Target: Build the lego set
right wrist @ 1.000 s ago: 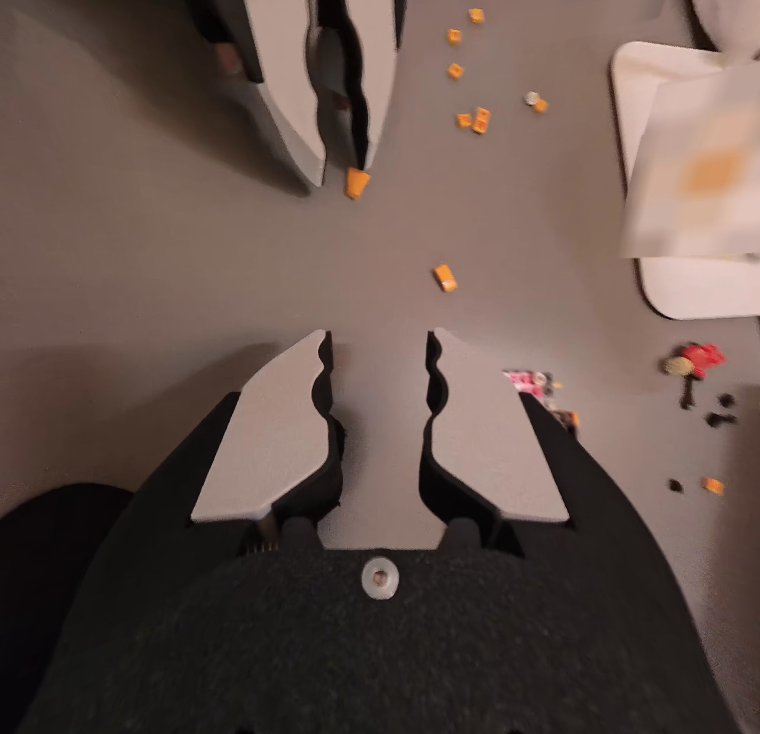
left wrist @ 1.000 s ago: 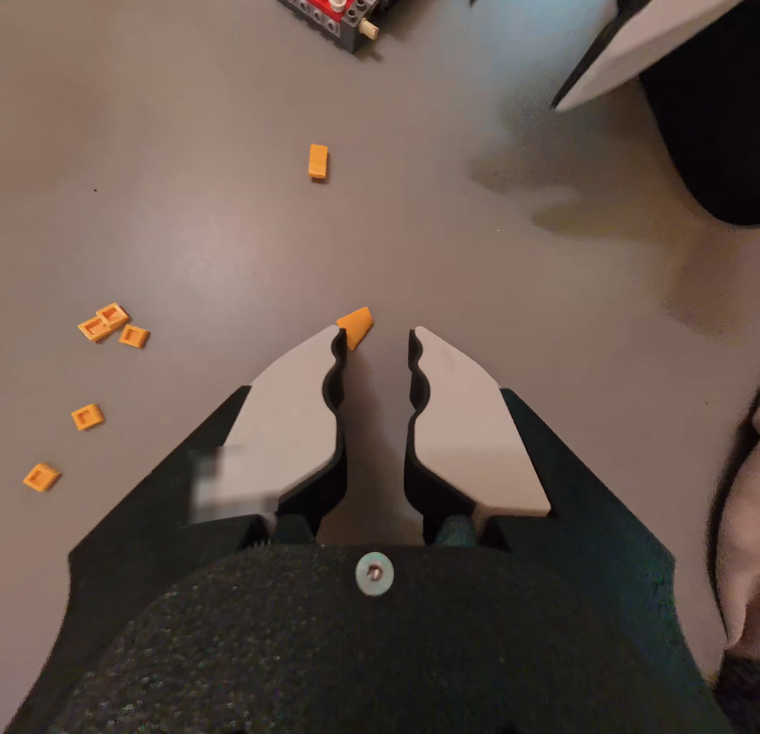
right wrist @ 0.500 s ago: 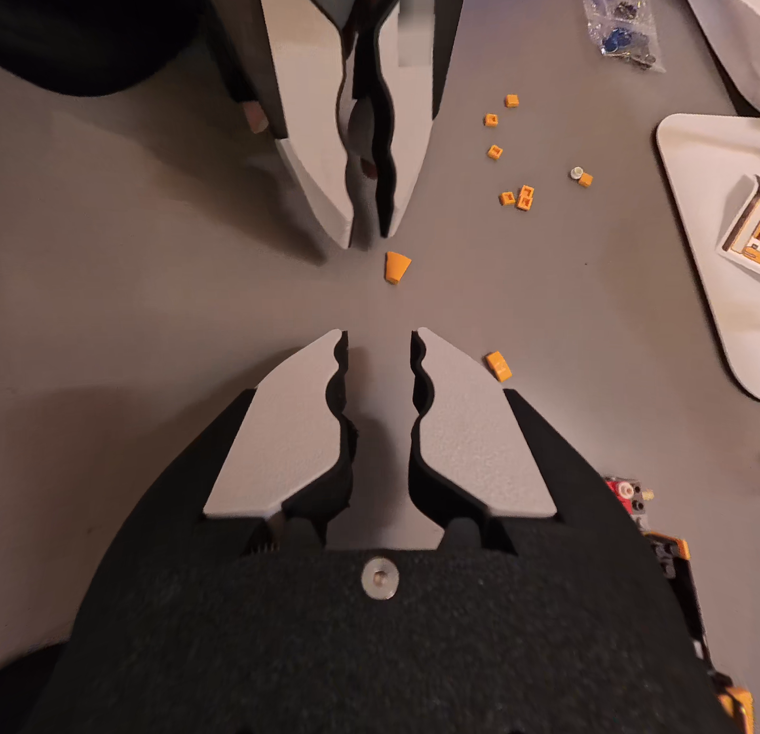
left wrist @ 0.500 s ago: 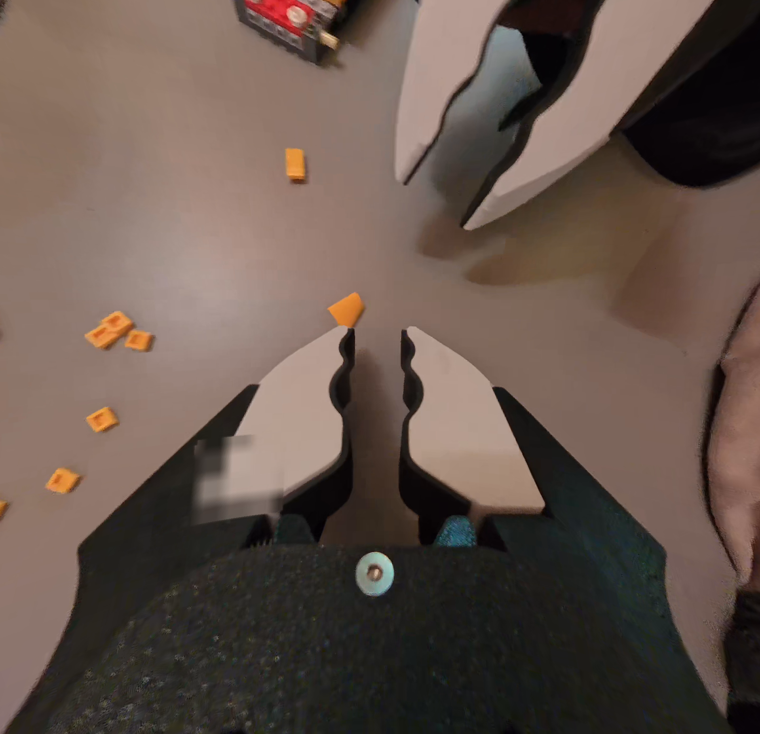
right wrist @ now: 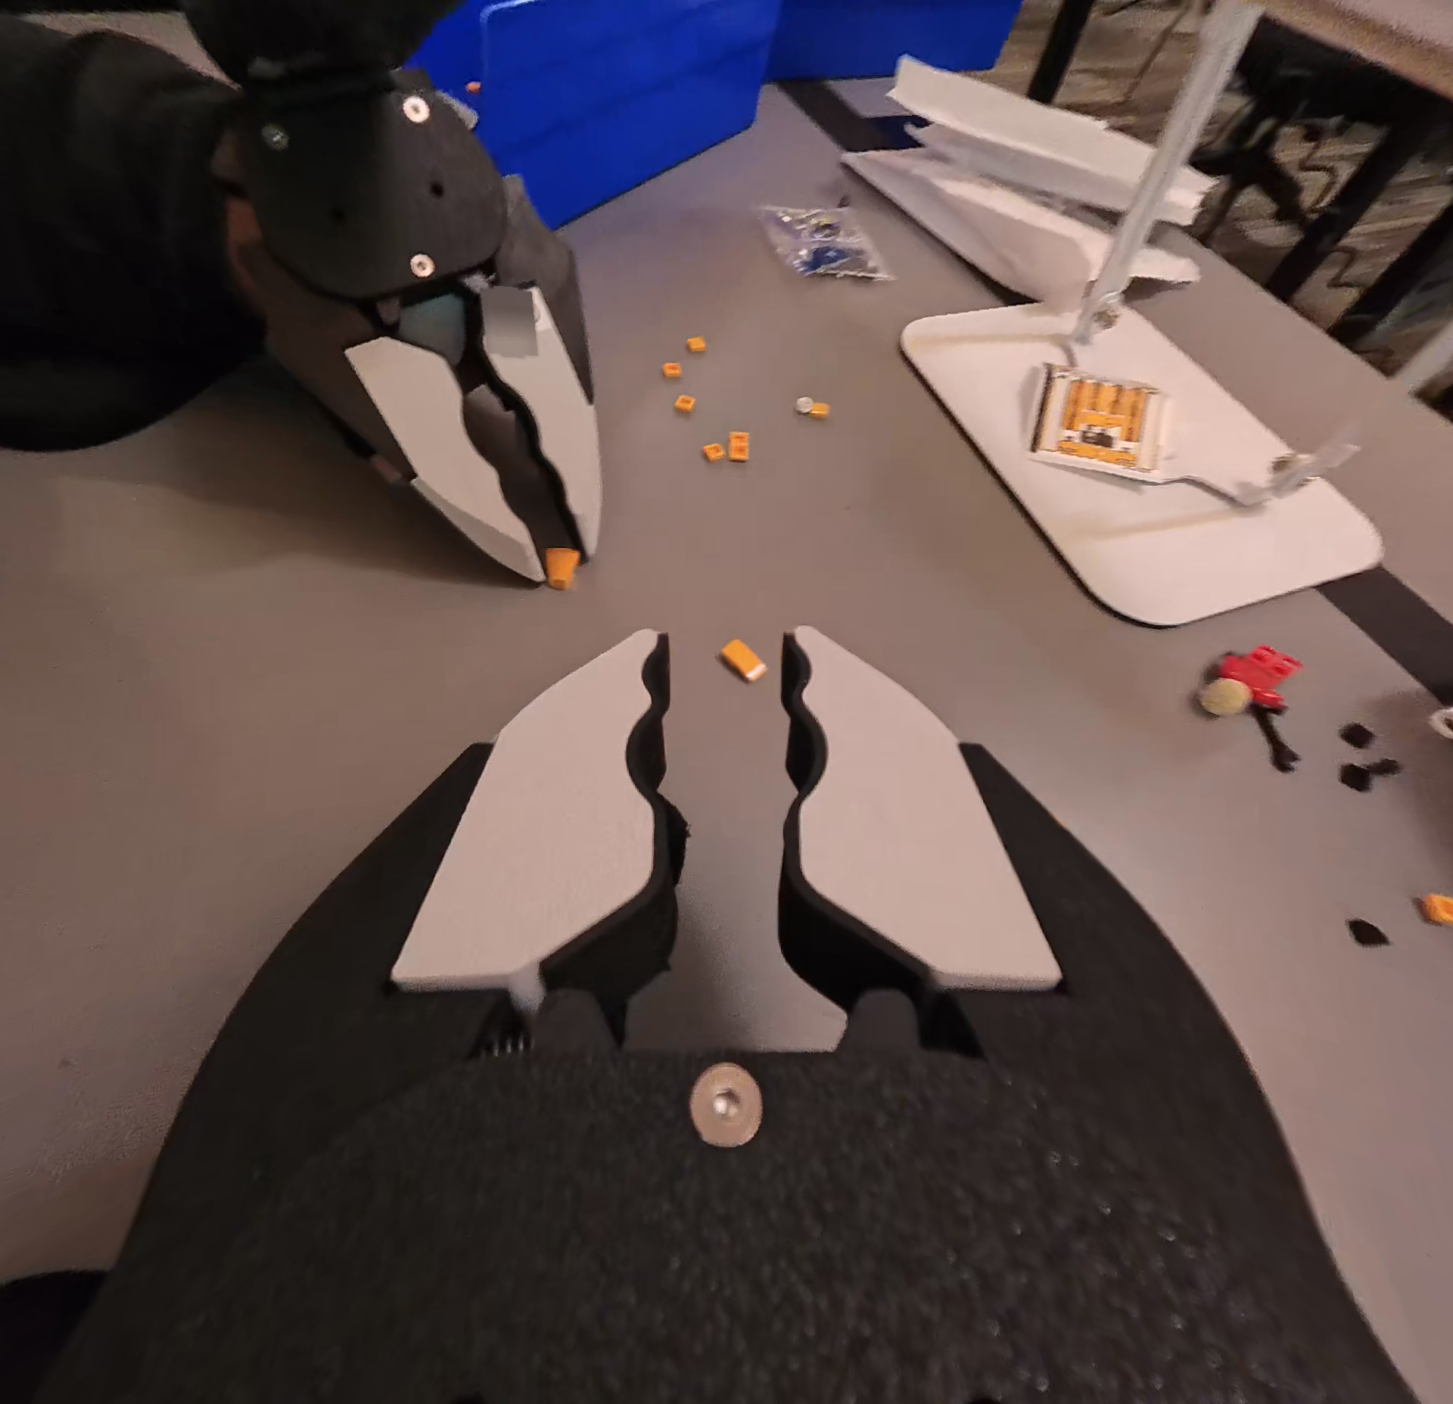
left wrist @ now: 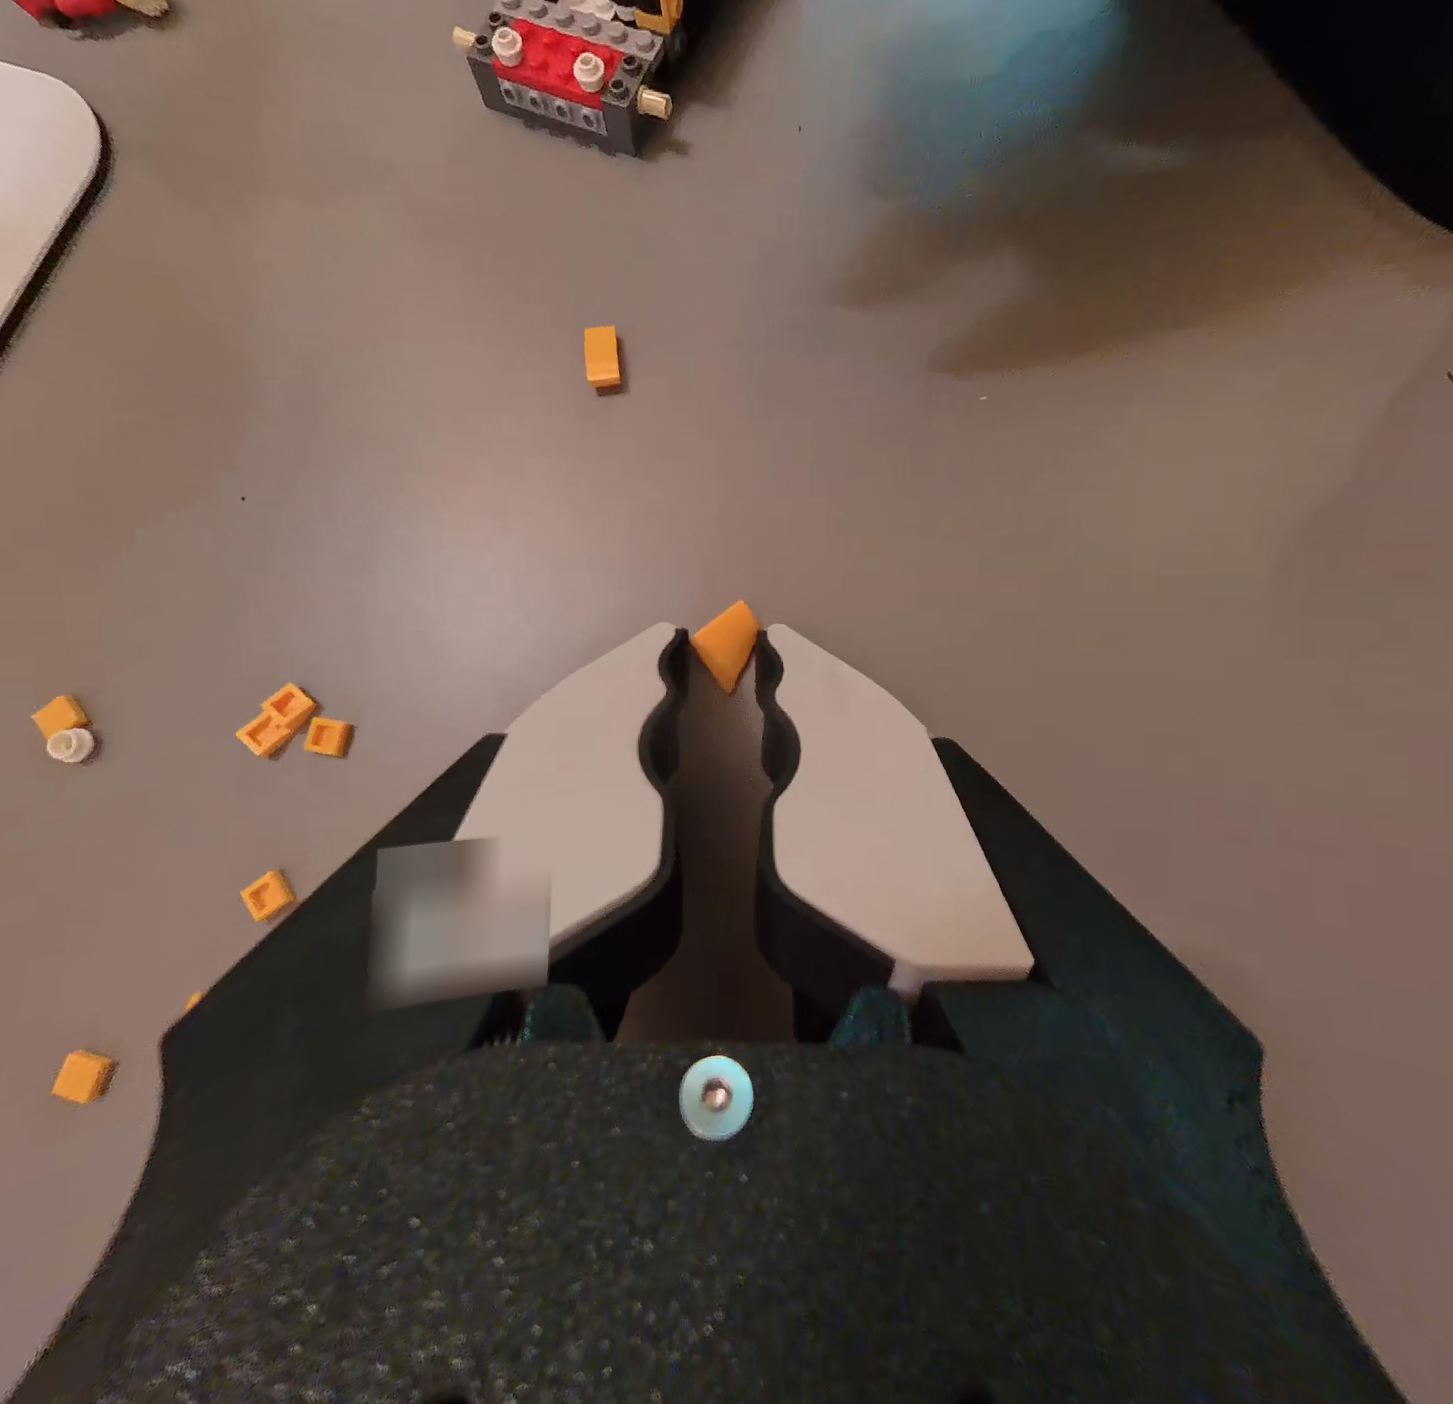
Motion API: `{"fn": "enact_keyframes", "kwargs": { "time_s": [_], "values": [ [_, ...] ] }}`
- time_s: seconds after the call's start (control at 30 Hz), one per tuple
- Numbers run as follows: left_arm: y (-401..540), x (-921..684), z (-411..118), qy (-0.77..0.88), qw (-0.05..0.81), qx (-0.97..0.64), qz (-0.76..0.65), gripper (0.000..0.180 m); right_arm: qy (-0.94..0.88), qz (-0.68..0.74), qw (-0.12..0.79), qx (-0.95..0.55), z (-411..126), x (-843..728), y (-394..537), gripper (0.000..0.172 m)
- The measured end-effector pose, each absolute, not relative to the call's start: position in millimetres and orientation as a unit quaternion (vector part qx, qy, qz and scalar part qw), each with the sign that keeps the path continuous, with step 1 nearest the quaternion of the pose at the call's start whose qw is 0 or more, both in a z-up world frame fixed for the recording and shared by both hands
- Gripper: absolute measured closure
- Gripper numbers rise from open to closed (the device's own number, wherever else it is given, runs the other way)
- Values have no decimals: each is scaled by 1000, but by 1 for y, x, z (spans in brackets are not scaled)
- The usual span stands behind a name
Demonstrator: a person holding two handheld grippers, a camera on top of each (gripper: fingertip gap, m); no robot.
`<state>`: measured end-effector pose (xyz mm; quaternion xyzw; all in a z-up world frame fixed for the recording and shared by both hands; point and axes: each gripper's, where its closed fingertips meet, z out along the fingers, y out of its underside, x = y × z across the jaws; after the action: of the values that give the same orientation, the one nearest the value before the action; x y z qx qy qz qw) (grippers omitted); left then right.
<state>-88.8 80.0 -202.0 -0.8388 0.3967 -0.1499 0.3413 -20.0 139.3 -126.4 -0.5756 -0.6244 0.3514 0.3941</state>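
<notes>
Left wrist view: left gripper [left wrist: 724, 633], tips clamped on an orange wedge piece [left wrist: 727, 643] with both pads against its sides (the right wrist view shows the same wedge [right wrist: 561, 566] at the tips, low on the grey table [left wrist: 1022, 540]). Ahead of it: orange brick [left wrist: 601, 356], then a partly built brick model [left wrist: 578, 69]. To its left: loose orange tiles [left wrist: 291, 725].

Right wrist view: right gripper [right wrist: 725, 643], jaws apart, nothing held; the orange brick [right wrist: 743, 660] lies between its tips, touching neither. To its right: white tray [right wrist: 1226, 572].

Bare grey table [right wrist: 904, 580] between scattered orange bricks [right wrist: 727, 448].
</notes>
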Motion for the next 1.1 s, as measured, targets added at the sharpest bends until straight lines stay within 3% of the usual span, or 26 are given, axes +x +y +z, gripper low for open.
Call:
{"fn": "enact_keyframes", "kwargs": {
  "time_s": [0.3,0.57,0.8,1.1],
  "values": [
    [82,-94,-201,344,328,-865,-162,166,-533,258,488,-641,-107,44,222,142],
    [84,-98,-198,319,331,-871,-171,166,-579,235,376,-684,-164,87,237,94],
    [84,-95,-198,321,336,-867,-180,166,-640,229,296,-671,-192,87,240,88],
    [84,-92,-197,320,338,-862,-199,166,-670,246,273,-645,-198,64,232,88]
  ]
}}
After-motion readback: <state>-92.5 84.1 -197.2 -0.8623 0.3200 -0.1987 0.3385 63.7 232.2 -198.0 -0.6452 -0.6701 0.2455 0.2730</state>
